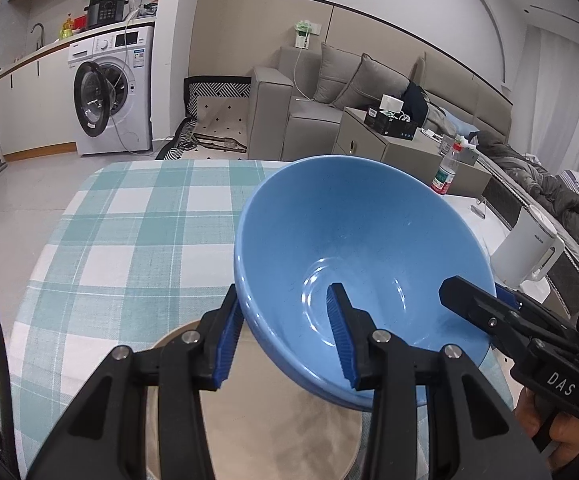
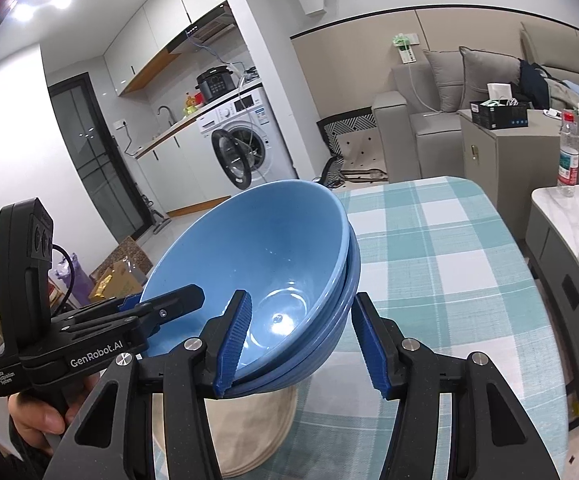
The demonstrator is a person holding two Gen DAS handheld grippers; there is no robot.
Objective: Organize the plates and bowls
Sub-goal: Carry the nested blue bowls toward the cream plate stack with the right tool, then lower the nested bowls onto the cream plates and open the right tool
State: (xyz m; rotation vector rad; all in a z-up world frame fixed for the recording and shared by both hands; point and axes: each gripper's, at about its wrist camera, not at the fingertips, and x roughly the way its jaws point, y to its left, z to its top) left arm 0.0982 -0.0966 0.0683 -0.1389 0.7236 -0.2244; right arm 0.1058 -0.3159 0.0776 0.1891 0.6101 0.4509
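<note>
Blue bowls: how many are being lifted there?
3, judging by the rims in the right wrist view: nested in one tilted stack, pinched by both hand-held grippers above beige plates. More may hide inside.

Blue bowls [image 2: 273, 248]; teal-white checked tablecloth [image 1: 129, 232]; perhaps beige plates [image 1: 273, 432].

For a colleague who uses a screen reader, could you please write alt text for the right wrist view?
A stack of glossy blue ceramic bowls is held tilted above a teal-and-white checked tablecloth, the right gripper clamping its near rim and the left gripper gripping the opposite side. A stack of round beige plates lies below; a white washing machine stands behind.
</note>
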